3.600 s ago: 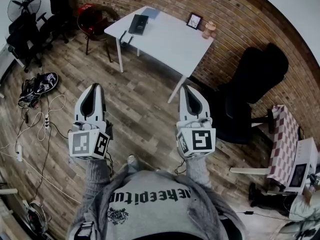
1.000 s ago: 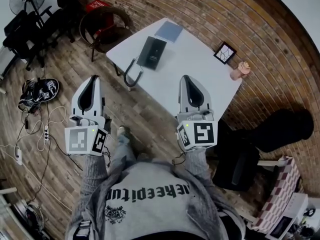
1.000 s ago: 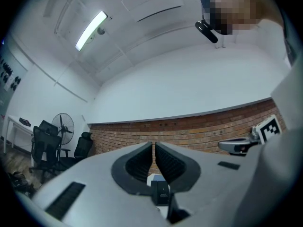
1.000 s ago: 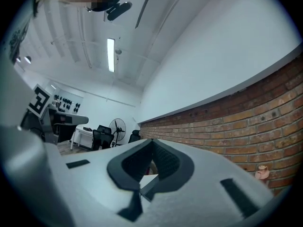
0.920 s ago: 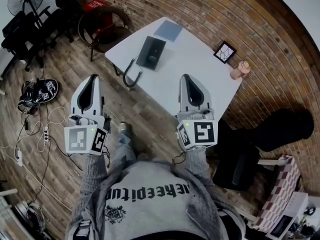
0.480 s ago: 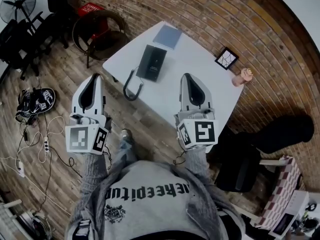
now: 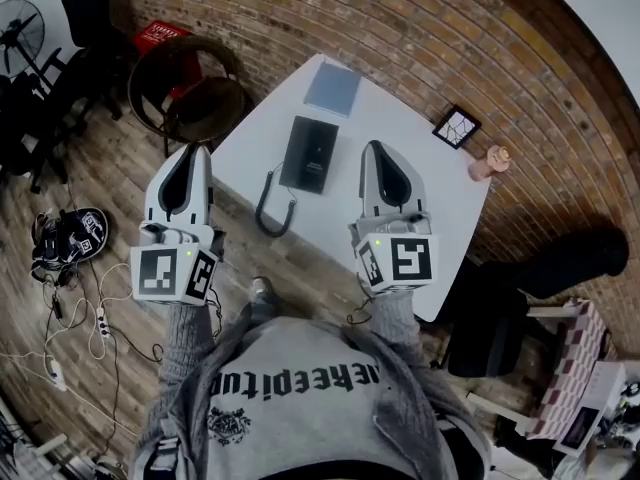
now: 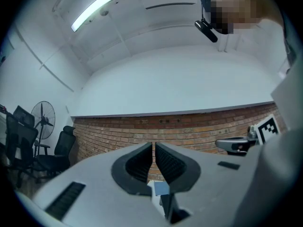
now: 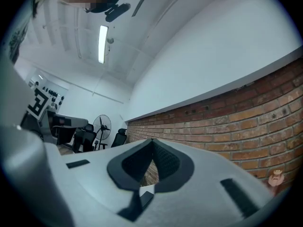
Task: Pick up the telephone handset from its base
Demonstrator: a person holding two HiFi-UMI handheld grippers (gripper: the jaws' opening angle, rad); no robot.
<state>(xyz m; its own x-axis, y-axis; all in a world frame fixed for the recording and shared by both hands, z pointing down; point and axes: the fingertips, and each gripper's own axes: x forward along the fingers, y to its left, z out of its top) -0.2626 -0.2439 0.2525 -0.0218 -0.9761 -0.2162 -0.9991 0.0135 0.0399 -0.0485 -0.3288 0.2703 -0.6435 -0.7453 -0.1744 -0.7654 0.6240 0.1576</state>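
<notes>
Left gripper (image 7: 190, 154): was clenched, empty.
Right gripper (image 7: 377, 150): was clenched, empty.
Phone (image 7: 308, 153): lay on the desk (image 7: 405, 108), apart from both.

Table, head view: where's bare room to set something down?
Bare: the middle between telephone and picture frame, and the near right corner of the table below the figurine. Crowded: the left strip, with notebook, telephone and its coiled cord.

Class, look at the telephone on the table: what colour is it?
Black; the telephone shows best in the head view, on the white table.
</notes>
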